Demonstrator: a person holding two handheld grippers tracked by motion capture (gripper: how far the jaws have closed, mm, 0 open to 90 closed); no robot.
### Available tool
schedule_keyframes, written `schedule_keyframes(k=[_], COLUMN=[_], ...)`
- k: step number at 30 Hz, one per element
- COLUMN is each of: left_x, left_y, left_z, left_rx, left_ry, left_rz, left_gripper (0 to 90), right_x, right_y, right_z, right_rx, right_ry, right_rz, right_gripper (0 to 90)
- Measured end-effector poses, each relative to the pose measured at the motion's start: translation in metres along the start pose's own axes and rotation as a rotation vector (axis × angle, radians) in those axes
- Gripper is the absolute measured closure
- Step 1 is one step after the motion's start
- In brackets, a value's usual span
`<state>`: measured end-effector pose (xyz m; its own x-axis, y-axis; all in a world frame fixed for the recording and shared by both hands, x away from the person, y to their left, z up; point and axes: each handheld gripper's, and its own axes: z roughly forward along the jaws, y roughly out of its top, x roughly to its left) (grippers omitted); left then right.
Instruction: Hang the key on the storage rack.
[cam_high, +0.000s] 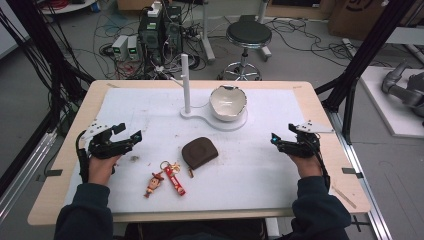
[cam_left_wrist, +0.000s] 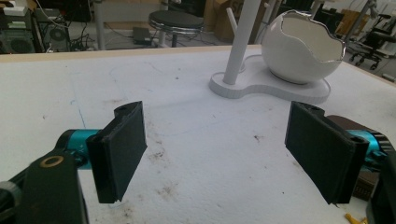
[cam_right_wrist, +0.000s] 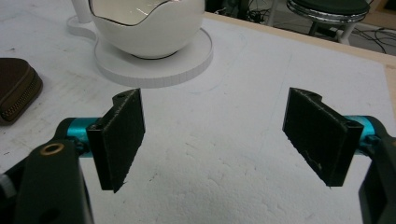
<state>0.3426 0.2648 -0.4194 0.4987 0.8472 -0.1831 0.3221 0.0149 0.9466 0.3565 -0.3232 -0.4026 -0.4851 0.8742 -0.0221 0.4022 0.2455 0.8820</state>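
Observation:
A brown zip pouch lies mid-table on the white mat. In front of it lie a red keychain tag and a small cowboy figure on one ring. A white egg-shaped bowl sits on a white stand with an upright post. My left gripper rests at the left of the mat, open and empty. At the right my right gripper is held open, nothing between its jaws.
The wooden table edge frames the mat. Behind the table stand a round stool, computer boxes and cables on the floor. Black frame posts rise at both sides. Small dirt specks mark the mat.

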Motion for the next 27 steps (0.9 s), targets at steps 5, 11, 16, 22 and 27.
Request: schedule_keyframes(k=[5, 11, 16, 22, 27], left_x=[-0.001, -0.003, -0.007, -0.015, -0.027], left_y=[-0.001, -0.002, -0.003, -0.003, -0.003], left_z=[0.001, 0.005, 0.006, 0.01, 0.008], left_rx=[0.004, 0.02, 0.031, 0.051, 0.114], left_ry=[-0.003, -0.013, -0.017, -0.047, -0.106], left_rz=[-0.001, -0.002, 0.003, 0.013, 0.003], left_gripper=[20.5, 20.6, 20.6, 20.6, 20.6], right_x=[0.0, 0.003, 0.003, 0.003, 0.003], right_y=[0.0, 0.001, 0.0, -0.001, -0.001], right_z=[-0.001, -0.001, 0.001, 0.0, 0.0], right_rx=[-0.003, -0.009, -0.001, 0.0, 0.003], right_ry=[0.002, 0.006, 0.016, 0.016, 0.012], right_rz=[0.001, 0.007, 0.0, 0.002, 0.001], right_gripper=[21.2, 21.3, 21.2, 21.4, 21.4])
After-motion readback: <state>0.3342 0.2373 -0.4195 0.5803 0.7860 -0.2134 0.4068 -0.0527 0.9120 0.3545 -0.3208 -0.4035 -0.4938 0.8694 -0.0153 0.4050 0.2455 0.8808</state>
